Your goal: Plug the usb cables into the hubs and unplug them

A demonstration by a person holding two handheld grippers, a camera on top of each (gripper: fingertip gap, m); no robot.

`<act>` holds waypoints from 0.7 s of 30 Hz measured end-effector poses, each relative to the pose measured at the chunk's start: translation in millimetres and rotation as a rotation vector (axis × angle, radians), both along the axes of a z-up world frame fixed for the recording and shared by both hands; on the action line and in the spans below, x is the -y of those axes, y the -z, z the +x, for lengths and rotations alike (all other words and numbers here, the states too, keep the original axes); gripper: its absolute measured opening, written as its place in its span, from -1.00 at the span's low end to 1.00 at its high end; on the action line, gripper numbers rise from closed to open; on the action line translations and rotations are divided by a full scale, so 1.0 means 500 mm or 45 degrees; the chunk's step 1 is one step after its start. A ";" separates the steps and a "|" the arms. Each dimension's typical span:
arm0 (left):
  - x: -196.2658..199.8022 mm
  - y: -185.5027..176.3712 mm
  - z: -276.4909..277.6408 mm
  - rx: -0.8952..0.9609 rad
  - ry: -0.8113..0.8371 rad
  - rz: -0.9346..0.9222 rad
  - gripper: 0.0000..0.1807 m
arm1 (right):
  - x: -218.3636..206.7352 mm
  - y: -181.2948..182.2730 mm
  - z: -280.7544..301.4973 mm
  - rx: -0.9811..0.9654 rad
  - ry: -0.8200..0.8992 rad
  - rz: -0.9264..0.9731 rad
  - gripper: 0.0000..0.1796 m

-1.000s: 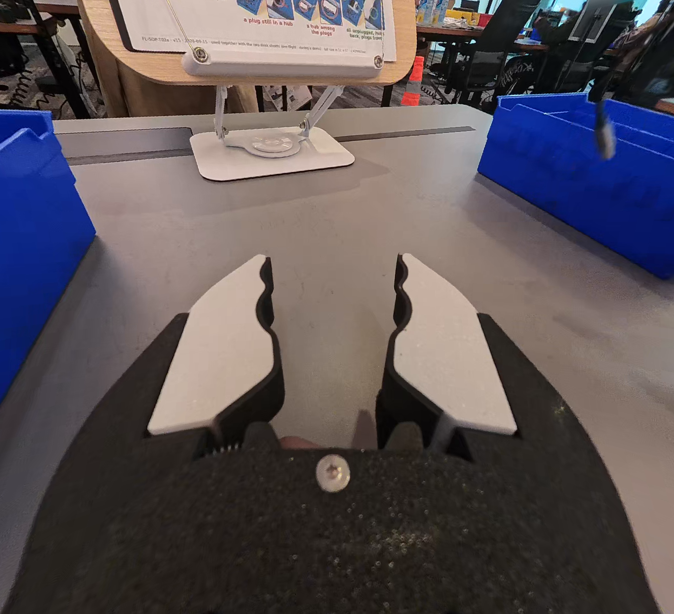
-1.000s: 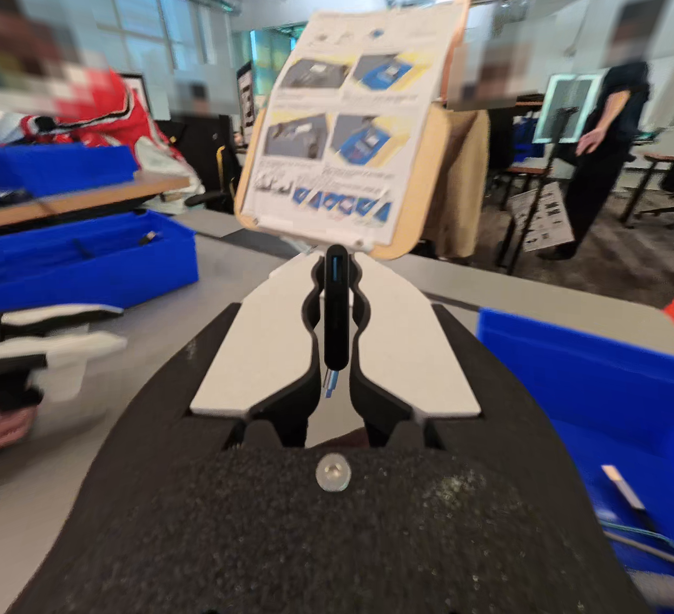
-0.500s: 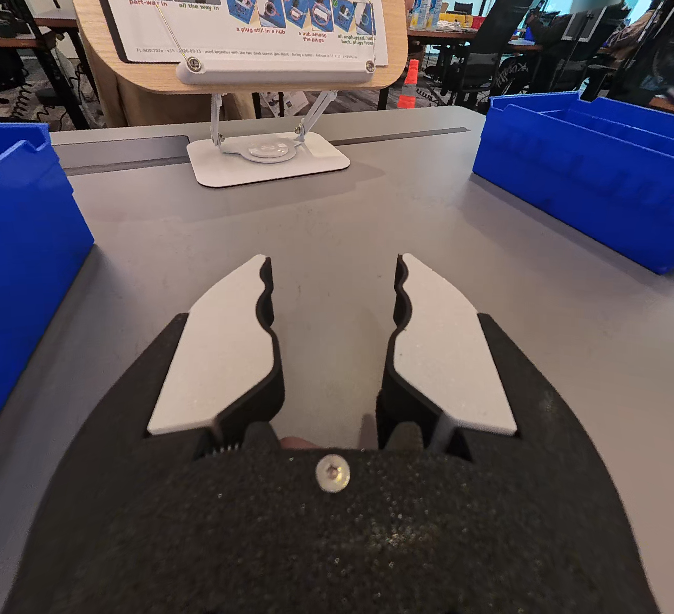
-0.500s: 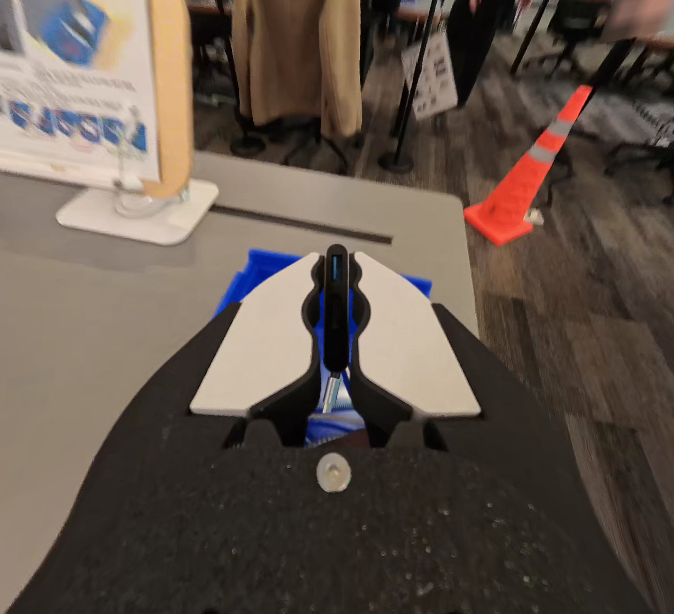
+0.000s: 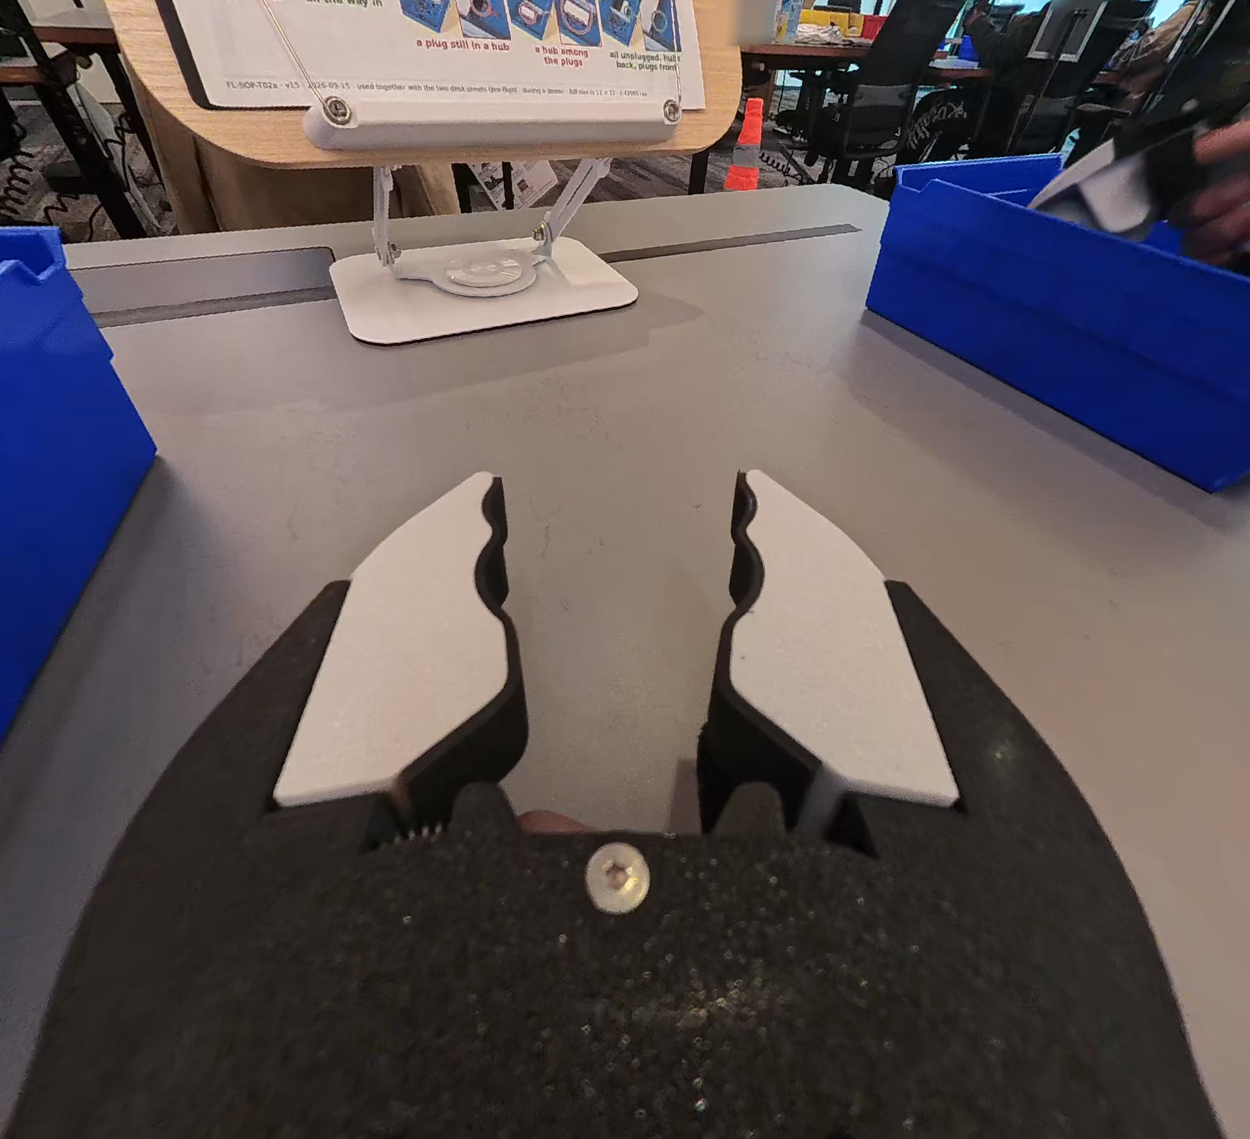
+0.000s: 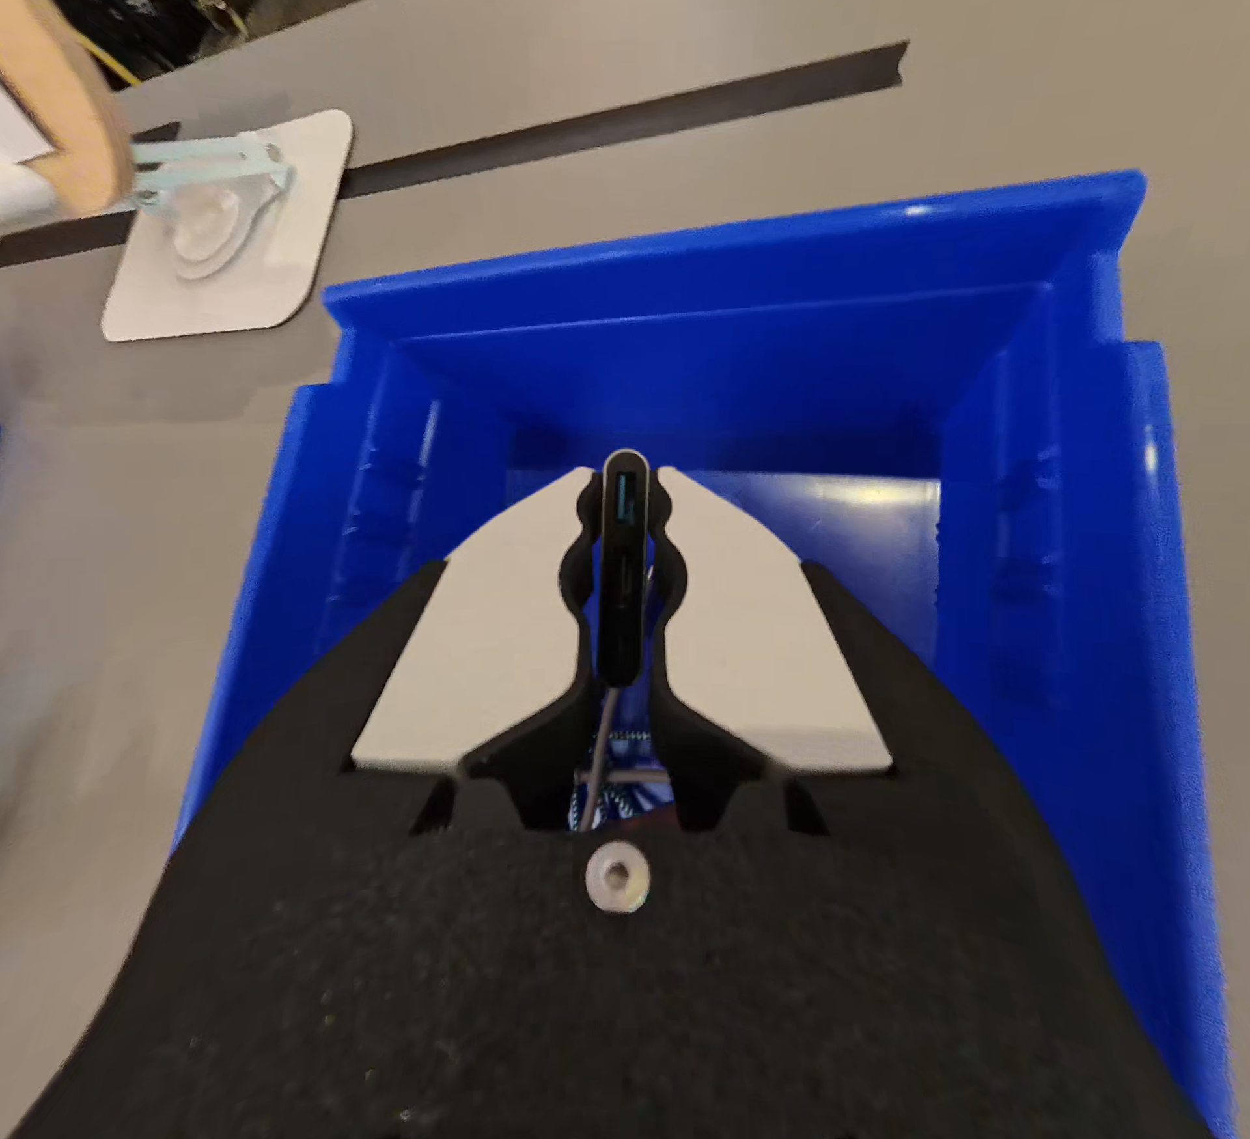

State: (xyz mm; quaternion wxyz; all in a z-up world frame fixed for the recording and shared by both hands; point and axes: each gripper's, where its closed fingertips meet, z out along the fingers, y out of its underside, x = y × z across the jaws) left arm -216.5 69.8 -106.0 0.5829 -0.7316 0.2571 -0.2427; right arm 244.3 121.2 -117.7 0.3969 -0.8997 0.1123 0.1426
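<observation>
My right gripper (image 6: pixel 626 470) is shut on a slim black USB hub (image 6: pixel 623 565), held on edge with its blue port facing up. A thin grey cable (image 6: pixel 598 761) hangs from the hub's near end. The gripper is over the blue bin (image 6: pixel 744 267) on the right and points down into its bare far end. A blue-and-white braided cable (image 6: pixel 626 795) shows under the jaws. My left gripper (image 5: pixel 619 484) is open and empty, low over the grey table (image 5: pixel 609 403). In the left wrist view the right gripper (image 5: pixel 1109 186) shows blurred over the right bin (image 5: pixel 1055 322).
A wooden instruction board on a white stand (image 5: pixel 483 288) stands at the table's far middle; its base also shows in the right wrist view (image 6: pixel 223 240). Another blue bin (image 5: pixel 47 470) stands at the left. Chairs, desks and an orange cone (image 5: pixel 747 146) lie beyond the table.
My right gripper has swung right and tipped downward with the hub, from facing the instruction board to hanging over the right bin. My left gripper has stayed open and nearly still.
</observation>
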 end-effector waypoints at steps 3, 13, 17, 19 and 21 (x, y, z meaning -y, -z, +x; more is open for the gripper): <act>0.000 0.002 0.001 -0.005 0.004 -0.004 -0.30 | -0.001 0.028 0.031 0.093 0.082 -0.042 -0.81; -0.005 0.006 -0.003 -0.005 -0.015 -0.031 -0.28 | 0.048 -0.040 0.061 0.750 0.256 0.085 -0.47; -0.010 0.009 -0.007 0.000 -0.031 -0.051 -0.28 | 0.104 -0.214 -0.161 0.730 0.106 0.576 -0.53; -0.011 0.011 -0.006 -0.006 -0.034 -0.053 -0.28 | 0.144 -0.244 -0.320 0.555 -0.086 0.783 -0.60; -0.011 0.010 -0.007 -0.009 -0.039 -0.046 -0.28 | 0.172 -0.211 -0.470 0.345 -0.310 0.841 -0.58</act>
